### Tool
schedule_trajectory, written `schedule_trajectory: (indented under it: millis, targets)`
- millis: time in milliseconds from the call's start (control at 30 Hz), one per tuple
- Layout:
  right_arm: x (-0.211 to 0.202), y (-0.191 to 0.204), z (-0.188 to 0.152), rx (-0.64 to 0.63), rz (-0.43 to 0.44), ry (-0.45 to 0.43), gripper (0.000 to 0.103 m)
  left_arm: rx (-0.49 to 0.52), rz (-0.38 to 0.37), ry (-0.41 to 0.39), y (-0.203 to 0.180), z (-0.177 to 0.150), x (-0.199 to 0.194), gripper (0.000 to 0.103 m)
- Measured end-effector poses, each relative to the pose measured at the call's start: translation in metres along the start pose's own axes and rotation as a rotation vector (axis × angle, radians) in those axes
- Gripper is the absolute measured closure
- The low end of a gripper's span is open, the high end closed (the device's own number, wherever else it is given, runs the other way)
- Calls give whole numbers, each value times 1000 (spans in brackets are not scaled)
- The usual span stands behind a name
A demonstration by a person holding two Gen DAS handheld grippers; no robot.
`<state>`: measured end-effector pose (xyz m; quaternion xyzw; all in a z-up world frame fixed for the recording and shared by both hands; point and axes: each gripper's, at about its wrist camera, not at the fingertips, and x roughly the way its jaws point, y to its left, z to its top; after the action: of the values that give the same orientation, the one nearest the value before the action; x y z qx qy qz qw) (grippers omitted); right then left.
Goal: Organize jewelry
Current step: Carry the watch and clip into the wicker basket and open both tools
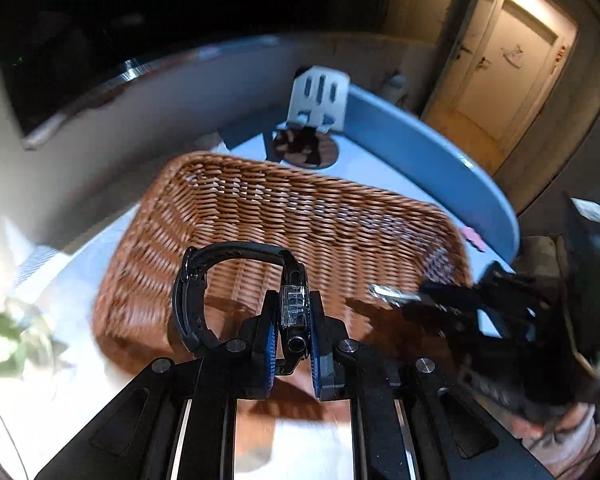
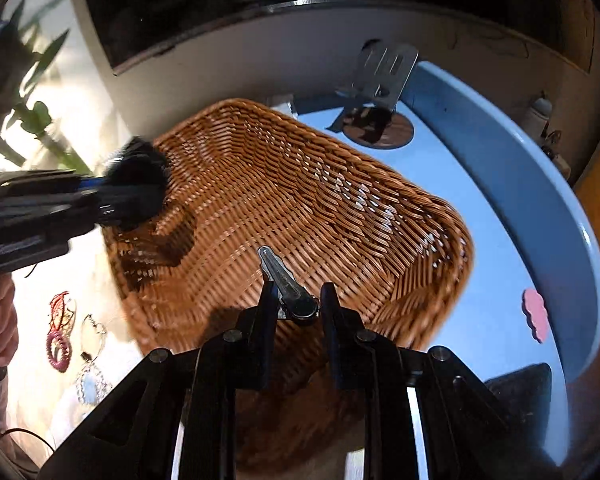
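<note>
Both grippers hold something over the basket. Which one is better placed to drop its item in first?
Probably the left gripper: its black watch hangs over the wicker basket floor. The right gripper, with its metal piece, seems nearer the rim.

Ahead of me a pale wall carries a dark framed panel. To my right stands a cream panelled door in warm light, and sunlight washes the leafy plant at my left.
</note>
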<state>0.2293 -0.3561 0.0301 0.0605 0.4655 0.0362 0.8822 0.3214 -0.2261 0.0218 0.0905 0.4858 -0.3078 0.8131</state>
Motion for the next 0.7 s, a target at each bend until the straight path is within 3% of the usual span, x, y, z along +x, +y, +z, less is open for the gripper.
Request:
schedule_trajectory:
  millis: [167,333,433,600,700]
  targets:
    - [13,-3,4,4,-9,28,79,-20,-15,63,6,10,40,89]
    - [18,-3,3,-4,-28,28,79,-31,-10,63,7,8,52,88]
    - [18,-3,5,-6,-19,15,78,-15,31,42,4,9,43,82]
    - [1,-11,3,54,41,-22,77,-5,22,-16,-1,1,9,64]
    - [-16,-12,-2,69,50,-56,77,-17,-11,-56,-5,-12,-19,63]
